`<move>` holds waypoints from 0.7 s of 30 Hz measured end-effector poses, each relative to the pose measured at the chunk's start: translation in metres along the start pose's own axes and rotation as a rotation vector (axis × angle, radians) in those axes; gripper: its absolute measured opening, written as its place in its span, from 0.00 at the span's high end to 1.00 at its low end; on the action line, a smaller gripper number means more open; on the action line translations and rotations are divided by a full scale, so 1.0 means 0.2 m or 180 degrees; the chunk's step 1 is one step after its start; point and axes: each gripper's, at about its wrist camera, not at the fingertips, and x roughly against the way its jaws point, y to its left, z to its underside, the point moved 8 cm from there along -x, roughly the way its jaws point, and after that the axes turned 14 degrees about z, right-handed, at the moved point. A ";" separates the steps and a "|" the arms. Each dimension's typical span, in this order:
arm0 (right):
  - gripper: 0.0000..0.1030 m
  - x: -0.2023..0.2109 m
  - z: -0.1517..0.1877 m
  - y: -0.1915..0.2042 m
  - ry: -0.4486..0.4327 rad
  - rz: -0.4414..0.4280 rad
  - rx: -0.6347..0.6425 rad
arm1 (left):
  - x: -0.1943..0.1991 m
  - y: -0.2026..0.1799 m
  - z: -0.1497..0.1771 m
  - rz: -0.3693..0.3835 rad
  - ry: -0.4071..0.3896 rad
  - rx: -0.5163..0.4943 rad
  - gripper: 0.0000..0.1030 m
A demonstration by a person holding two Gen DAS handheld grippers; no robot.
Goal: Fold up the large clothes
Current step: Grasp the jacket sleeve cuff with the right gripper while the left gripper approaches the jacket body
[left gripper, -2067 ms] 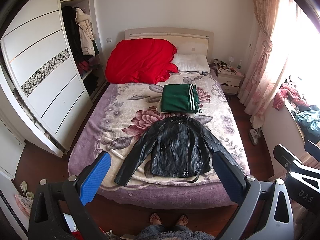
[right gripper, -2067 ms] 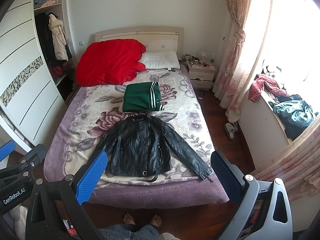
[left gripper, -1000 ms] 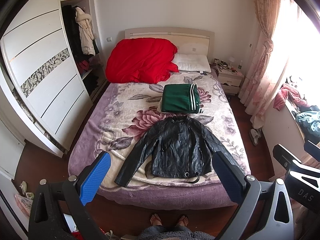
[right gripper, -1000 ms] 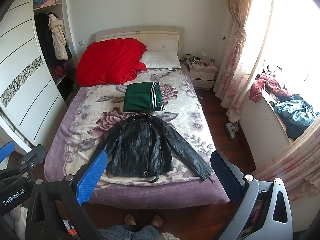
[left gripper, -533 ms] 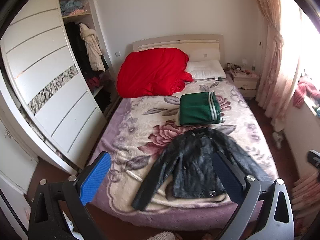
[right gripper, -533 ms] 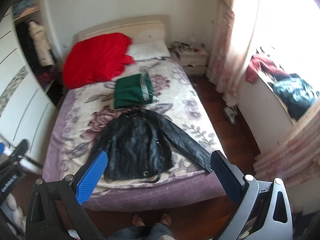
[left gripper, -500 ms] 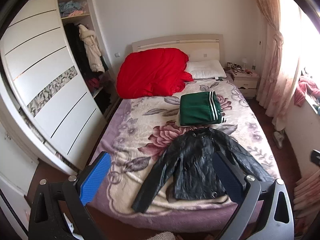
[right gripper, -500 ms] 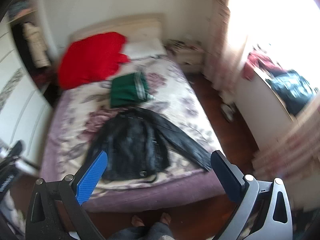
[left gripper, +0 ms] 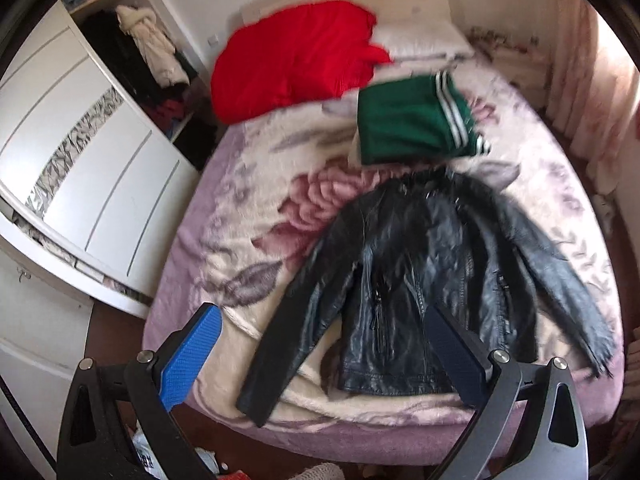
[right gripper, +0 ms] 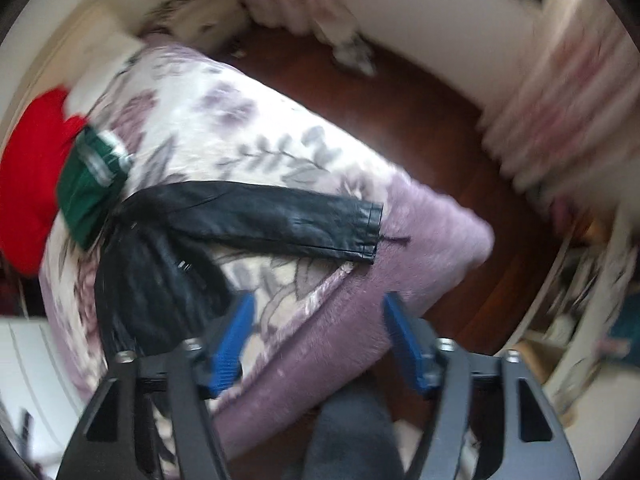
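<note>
Two grippers are being brought toward the foot of the bed, and neither is yet touching cloth. The black leather jacket is lying face up near the foot edge, sleeves spread, collar just beside a folded green garment with white stripes; a red quilt is heaped at the headboard end.

The left gripper is being held over the bed's near corner, jaws spread wide, nothing between them. The right gripper is likewise being held released above the purple border of the blanket, just short of the cuff of the jacket's outstretched sleeve.

By the look of it, the approach step is being carried out and folding proper is not yet begun. Next, the cuff would probably need to be pinched by the right gripper and the sleeve laid across the chest, the other sleeve being taken in the same way.

No legible writing or brand is being shown; both views are blurred.
</note>
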 end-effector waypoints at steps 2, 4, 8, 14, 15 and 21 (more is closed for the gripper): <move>0.24 -0.37 -0.12 -0.07 0.0231 -0.0070 -0.0201 | -0.23 -0.04 0.04 -0.0072 0.0236 0.0110 0.00; 0.24 -0.71 -0.22 -0.12 0.0372 -0.0017 -0.0279 | -0.43 -0.06 0.09 -0.0123 0.0450 0.0239 0.00; 0.24 -1.29 -0.31 -0.11 0.0595 0.0064 -0.0366 | -0.79 -0.17 0.21 -0.0174 0.0786 0.0354 0.00; 0.24 -1.79 -0.26 -0.03 0.0930 0.0137 -0.0362 | -1.13 -0.33 0.31 -0.0064 0.1013 0.0348 0.00; 0.24 -1.80 -0.26 0.00 0.0872 0.0140 -0.0328 | -1.17 -0.35 0.32 -0.0050 0.1028 0.0320 0.00; 0.90 -1.70 -0.37 0.11 0.0328 0.0209 0.0063 | -1.29 -0.52 0.32 0.0111 0.0957 -0.0031 0.00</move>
